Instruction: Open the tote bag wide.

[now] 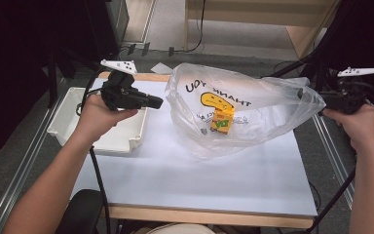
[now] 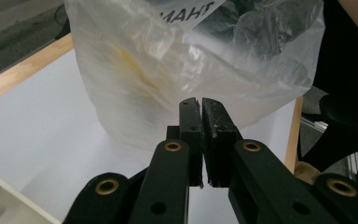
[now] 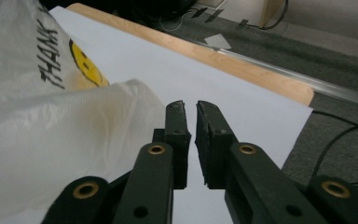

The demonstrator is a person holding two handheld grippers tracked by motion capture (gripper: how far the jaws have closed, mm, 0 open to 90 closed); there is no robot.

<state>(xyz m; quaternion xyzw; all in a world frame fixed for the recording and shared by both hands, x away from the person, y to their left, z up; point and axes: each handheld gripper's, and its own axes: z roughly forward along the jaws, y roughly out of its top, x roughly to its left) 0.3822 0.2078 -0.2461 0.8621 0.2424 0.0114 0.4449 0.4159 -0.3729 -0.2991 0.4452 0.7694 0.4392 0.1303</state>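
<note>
The table [image 1: 185, 180], covered with a white sheet, is carrying everything. On its middle a clear plastic bag [image 1: 253, 105] with a yellow smiley face and dark lettering is sitting puffed up, its mouth spreading toward both hands. To the left, a white tray [image 1: 121, 139] is resting at the table's edge, just beside the bag. Inside the bag a small orange carton [image 1: 222, 119] is standing upright on the table, showing through the plastic.

The left tongs [image 1: 158, 102] are hovering over the tray's far corner, pointing at the bag's left side; in the left gripper view [image 2: 200, 105] their jaws are standing together, with the bag's film right behind the tips, and whether any film is pinched I cannot tell. The right tongs [image 1: 321, 97] are meeting the bag's right edge; in the right gripper view [image 3: 190, 107] the jaws are nearly together, a thin gap showing, the bag lying just beside the left jaw.
</note>
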